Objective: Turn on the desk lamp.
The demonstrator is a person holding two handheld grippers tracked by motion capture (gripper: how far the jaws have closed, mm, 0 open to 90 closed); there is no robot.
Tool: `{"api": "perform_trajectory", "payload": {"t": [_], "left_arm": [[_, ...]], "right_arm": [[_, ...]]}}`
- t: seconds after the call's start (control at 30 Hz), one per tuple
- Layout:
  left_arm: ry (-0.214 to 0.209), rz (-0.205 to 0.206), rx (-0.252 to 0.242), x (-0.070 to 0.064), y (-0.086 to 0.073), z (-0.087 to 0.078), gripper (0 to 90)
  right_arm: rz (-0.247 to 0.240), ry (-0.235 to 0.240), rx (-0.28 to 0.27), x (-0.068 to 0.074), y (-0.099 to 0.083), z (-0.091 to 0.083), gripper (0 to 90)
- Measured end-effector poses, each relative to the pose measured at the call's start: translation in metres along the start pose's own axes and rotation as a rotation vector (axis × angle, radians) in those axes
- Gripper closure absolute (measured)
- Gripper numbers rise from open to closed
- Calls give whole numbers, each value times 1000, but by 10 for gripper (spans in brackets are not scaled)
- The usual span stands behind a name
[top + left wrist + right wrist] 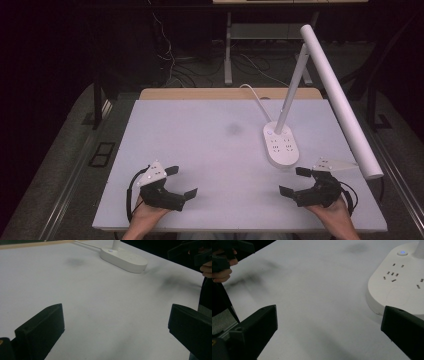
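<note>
Right gripper (296,181) nr lamp base (281,145), jaws apart.

Left gripper (181,181): black body, two blocky wedge-shaped black jaws
Top plate: pale grey, three-cornered, small dark dots on it
Cable: black, looping off the left gripper's outer side
Right gripper (294,181): same black build, grey plate on top, black cable
Forearms: bare, no sleeves

One overhead camera, two riding low on the grippers

The high view looks forward and down over the whole table (210,150); both gripper views skim close above it, converging on the lamp base (123,258) (402,282)
</note>
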State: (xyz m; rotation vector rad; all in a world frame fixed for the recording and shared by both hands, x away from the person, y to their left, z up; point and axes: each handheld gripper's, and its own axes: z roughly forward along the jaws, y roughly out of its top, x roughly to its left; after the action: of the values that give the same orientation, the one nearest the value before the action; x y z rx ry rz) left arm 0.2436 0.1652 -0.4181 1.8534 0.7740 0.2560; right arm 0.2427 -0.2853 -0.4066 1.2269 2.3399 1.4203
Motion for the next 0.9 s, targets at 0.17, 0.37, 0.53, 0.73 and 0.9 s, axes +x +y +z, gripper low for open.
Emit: {"api": "perform_trajectory", "payload": {"t": [0.17, 0.37, 0.53, 0.73, 0.9], "left_arm": [[-16, 5, 15, -2, 2, 1, 0], [-15, 21, 35, -4, 5, 1, 0], [-14, 23, 34, -4, 7, 0, 0], [-9, 21, 37, -4, 8, -1, 0], [-6, 20, 38, -2, 9, -2, 0]], "right_arm": [[1, 1, 8, -2, 3, -2, 4], [3, 10, 31, -4, 7, -3, 4], [0, 13, 34, -5, 12, -4, 4], [-2, 18, 48, -6, 17, -6, 4], [-15, 7, 33, -11, 23, -10, 4]]}}
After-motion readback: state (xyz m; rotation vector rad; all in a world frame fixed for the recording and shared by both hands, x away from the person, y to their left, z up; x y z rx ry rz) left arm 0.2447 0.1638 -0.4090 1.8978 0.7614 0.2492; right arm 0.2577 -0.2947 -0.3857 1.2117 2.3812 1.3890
